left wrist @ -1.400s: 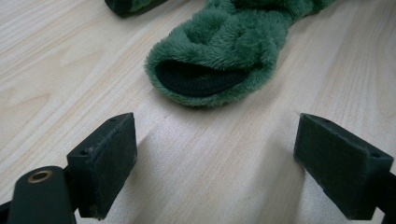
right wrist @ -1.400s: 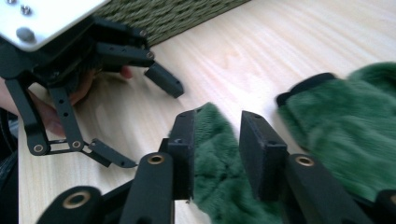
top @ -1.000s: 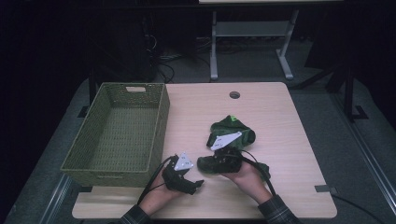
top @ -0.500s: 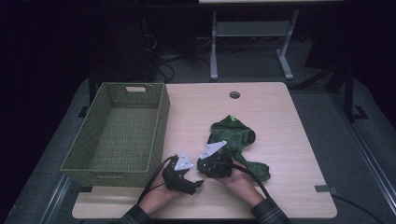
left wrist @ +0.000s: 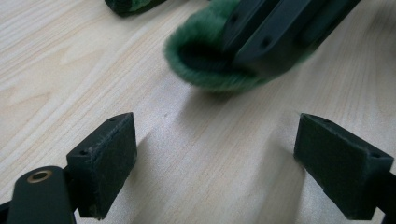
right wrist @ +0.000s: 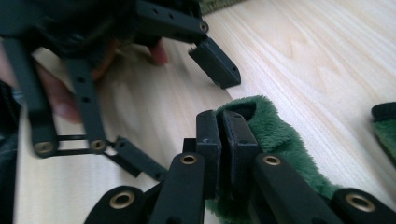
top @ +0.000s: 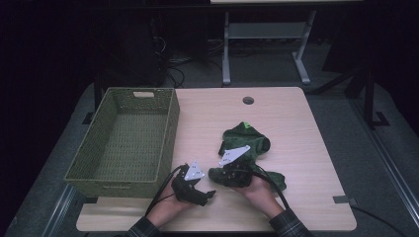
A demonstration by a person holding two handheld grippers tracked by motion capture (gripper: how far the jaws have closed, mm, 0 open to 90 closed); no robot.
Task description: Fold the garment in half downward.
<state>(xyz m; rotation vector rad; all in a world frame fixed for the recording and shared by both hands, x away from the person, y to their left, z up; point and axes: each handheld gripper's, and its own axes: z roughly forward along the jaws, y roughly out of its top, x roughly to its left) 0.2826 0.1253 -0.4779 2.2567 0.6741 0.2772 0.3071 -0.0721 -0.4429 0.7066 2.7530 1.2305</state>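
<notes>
A pile of fuzzy green socks [top: 249, 140] lies right of the table's middle. My right gripper [top: 215, 174] is at the pile's near left edge. In the right gripper view its jaws [right wrist: 223, 126] have just been closing and now pinch the rim of a green sock [right wrist: 280, 140]. My left gripper [top: 210, 195] rests low over the table just left of it, open, with bare wood between its pads [left wrist: 215, 163]. Ahead of it, in the left gripper view, the right gripper [left wrist: 275, 37] grips the sock's cuff [left wrist: 201, 60].
A green woven basket [top: 170, 128] stands empty at the table's left side, close to the left hand. A round cable hole [top: 248, 100] sits near the far edge. Another green piece [right wrist: 385, 126] lies right of the held sock.
The right gripper has shifted slightly toward the near edge of the sock pile. The left gripper has stayed in place.
</notes>
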